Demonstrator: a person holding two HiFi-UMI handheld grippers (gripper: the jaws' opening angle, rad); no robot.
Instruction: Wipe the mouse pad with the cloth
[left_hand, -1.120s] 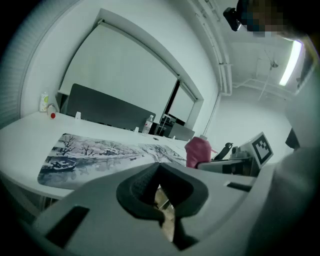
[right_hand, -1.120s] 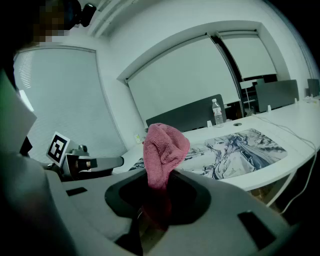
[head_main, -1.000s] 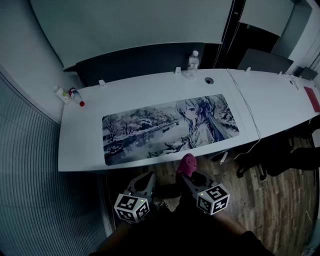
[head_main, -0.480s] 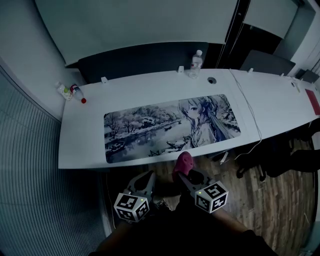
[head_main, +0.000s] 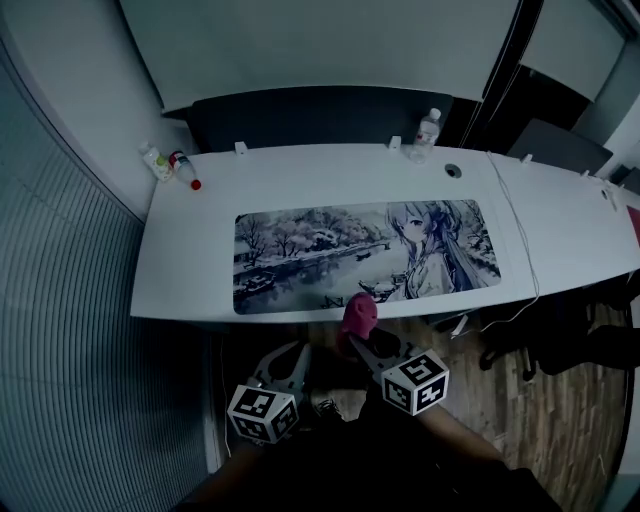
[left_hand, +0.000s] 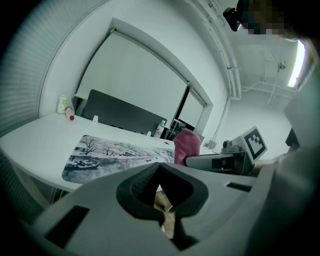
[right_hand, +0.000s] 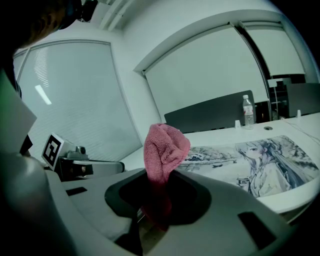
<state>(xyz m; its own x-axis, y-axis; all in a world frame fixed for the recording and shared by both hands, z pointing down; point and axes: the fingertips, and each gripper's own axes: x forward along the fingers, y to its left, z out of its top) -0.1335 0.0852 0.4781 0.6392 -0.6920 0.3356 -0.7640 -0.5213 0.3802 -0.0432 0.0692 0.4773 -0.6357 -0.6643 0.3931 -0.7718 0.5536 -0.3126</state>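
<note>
Cloth (right_hand: 164, 150) pink, knitted, bunched upright.

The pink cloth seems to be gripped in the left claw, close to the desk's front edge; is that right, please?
Not quite: the pink cloth is gripped in the right claw, not the left, as the right gripper view shows. It is indeed close to the front edge of the desk.

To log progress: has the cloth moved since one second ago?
Yes. The cloth has moved slightly left along the pad, nearer its front edge.
</note>
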